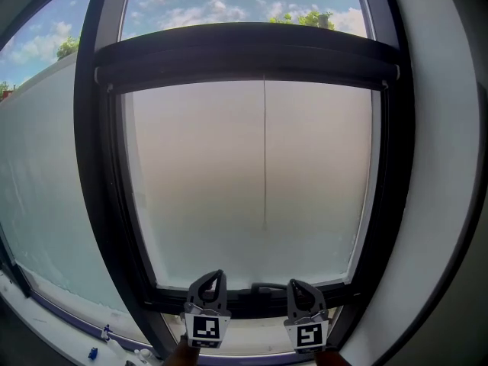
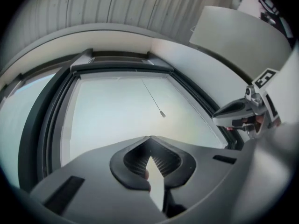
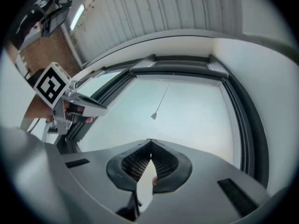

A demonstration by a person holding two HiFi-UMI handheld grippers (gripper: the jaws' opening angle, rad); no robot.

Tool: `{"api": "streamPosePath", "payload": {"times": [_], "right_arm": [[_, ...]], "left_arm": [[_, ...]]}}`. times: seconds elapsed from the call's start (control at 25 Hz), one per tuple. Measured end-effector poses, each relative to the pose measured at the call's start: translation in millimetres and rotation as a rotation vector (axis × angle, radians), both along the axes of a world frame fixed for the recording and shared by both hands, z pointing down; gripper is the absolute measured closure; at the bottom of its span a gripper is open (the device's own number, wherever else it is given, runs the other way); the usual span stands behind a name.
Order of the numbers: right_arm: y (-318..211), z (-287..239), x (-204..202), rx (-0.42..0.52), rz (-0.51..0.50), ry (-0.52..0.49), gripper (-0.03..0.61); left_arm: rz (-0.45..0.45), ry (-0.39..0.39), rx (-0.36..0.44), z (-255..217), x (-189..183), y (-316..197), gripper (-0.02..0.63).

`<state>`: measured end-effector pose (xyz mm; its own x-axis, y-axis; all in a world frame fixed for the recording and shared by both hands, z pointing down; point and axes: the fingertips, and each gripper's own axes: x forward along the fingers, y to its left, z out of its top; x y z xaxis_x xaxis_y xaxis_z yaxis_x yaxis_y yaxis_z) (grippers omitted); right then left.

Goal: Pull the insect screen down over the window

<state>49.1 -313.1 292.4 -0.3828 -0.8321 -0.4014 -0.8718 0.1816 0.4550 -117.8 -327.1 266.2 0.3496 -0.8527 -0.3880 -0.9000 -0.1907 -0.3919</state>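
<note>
Left claw point(image 1: 219, 274) closed tight and empty, right claw point(image 1: 293, 284) likewise, tips seemingly at screen bar point(image 1: 253, 296)

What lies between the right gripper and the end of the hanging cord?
Only bare, pale window surface separates the right gripper from the cord; the head view shows it.
</note>
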Motion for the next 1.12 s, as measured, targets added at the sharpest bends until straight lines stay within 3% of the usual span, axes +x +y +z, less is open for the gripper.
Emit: {"api": "streamPosePath", "payload": {"times": [0.16, 0.32, 0.4, 0.52, 0.64, 0.88, 1.0, 1.12], "right_arm": [[-20.7, -72.9, -5.3, 0.139, 0.089, 0.202, 0.575], [-36.3, -143.6, -5.9, 0.261, 0.187, 0.324, 0.575], [-41.8, -175.3, -10.0, 0.321, 0.216, 0.377, 0.575], [-49.6, -217.7, -17.8, 0.406, 0.268, 0.481, 0.575], [-58.7, -254.2, -19.8, 0.463, 0.321, 0.565, 0.575], [-65.9, -319.6, -14.2, 0.514, 0.39, 0.649, 0.555], [-73.6, -349.1, -12.9, 0.526, 0.45, 0.698, 0.541], [-82.9, -374.4, -16.4, 0.531, 0.518, 0.773, 0.506]], "left_arm": [[-0.021, -0.171, 0.112, -68.7, -11.2, -21.7, 0.612], [-0.094, -0.348, 0.259, -147.5, -6.1, -27.3, 0.612], [-0.165, -0.437, 0.333, -183.0, 1.1, -28.7, 0.612], [-0.352, -0.58, 0.445, -228.3, 7.4, -30.1, 0.612], [-0.455, -0.626, 0.485, -260.7, 10.9, -38.0, 0.612], [-0.536, -0.708, 0.561, -315.3, 26.5, -45.3, 0.611], [-0.577, -0.725, 0.559, -349.6, 29.3, -46.4, 0.606], [-0.647, -0.78, 0.519, -374.0, 31.7, -53.7, 0.552]]}}
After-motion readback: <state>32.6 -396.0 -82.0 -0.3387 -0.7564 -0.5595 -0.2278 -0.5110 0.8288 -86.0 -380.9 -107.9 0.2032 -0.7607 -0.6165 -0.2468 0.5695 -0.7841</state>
